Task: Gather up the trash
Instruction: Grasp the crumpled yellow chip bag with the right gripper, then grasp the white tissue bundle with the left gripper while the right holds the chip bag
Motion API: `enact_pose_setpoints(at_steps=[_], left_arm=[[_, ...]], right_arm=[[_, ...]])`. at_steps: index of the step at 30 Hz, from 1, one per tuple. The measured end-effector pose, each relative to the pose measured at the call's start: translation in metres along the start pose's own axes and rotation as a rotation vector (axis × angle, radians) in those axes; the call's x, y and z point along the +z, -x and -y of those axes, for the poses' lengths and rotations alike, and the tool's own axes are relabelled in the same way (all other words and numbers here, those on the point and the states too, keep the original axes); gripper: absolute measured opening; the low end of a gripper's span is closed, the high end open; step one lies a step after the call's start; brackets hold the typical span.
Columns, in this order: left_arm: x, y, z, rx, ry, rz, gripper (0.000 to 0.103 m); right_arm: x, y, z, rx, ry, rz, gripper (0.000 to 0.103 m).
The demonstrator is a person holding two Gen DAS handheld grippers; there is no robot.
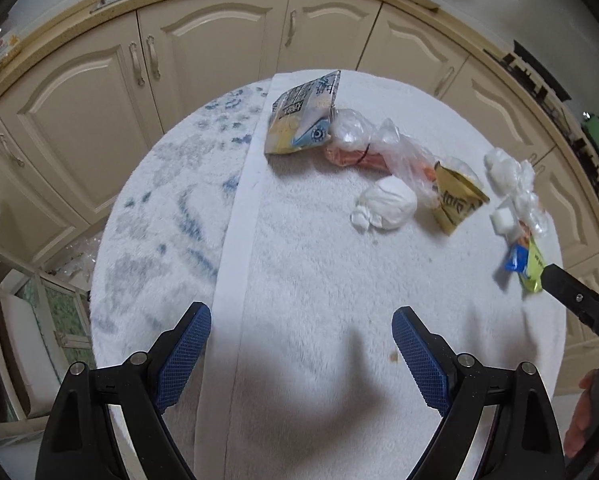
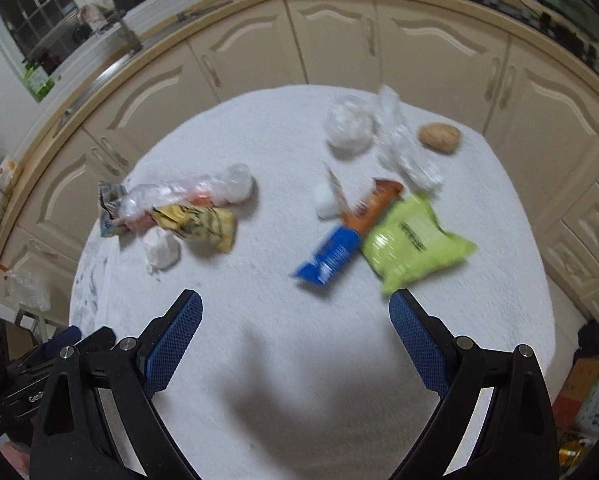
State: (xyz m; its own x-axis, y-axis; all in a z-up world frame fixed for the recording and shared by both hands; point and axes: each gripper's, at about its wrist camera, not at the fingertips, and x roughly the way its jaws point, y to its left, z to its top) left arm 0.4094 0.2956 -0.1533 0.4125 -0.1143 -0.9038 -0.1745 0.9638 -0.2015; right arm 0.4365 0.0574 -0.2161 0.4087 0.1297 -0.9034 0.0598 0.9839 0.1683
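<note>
- The left gripper (image 1: 301, 328) is hanging above the near part of a white fluffy cloth (image 1: 319, 280) that is covering a round table; its blue-padded jaws are standing wide apart with nothing between them.
- The right gripper (image 2: 295, 312) is likewise hovering over the cloth, jaws spread and empty; the lime-green packet (image 2: 413, 246) is lying just beyond its right fingertip, whether touching it cannot be told.
- In the left wrist view, one black finger of the right gripper is reaching in from the right edge, its tip showing against the green packet.
- The trash is lying in two loose groups on the far half of the cloth.
- Left group: a flattened drink carton (image 1: 305, 116), a crumpled clear plastic bag (image 1: 383, 142) over something orange, a white tissue wad (image 1: 387, 206) and a yellow wrapper (image 1: 457, 200).
- Right group: a blue wrapper (image 2: 329, 256) and an orange wrapper (image 2: 375, 204) are overlapping beside the lime-green packet, a small white block (image 2: 325, 200) is lying just to their left, and crumpled clear plastic (image 2: 403, 148) is lying behind them.
- A brown rounded object (image 2: 439, 138) is resting near the far right rim; what it is cannot be told.
- Cream cabinet doors (image 2: 331, 40) are running behind the table.
- The right wrist view is showing motion blur.
</note>
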Motion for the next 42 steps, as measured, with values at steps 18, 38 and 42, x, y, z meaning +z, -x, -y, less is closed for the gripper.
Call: enact_pose_setpoints(at_steps=[18,38,42], left_arm=[[0.057,-0.039,-0.009,-0.040,0.017,-0.017,0.089],[0.072,-0.093,0.041,-0.073,-0.084,-0.024,0.038],[0.068,-0.091,0.041,-0.069,-0.098,-0.029,0.037]], right_arm=[[0.049,-0.090,-0.060,0.009,0.199,-0.130,0.036],[0.041,-0.061,-0.010,0.008,0.071,-0.067,0.026],[0.039,-0.057,-0.006,0.013,0.063,-0.068,0.026]])
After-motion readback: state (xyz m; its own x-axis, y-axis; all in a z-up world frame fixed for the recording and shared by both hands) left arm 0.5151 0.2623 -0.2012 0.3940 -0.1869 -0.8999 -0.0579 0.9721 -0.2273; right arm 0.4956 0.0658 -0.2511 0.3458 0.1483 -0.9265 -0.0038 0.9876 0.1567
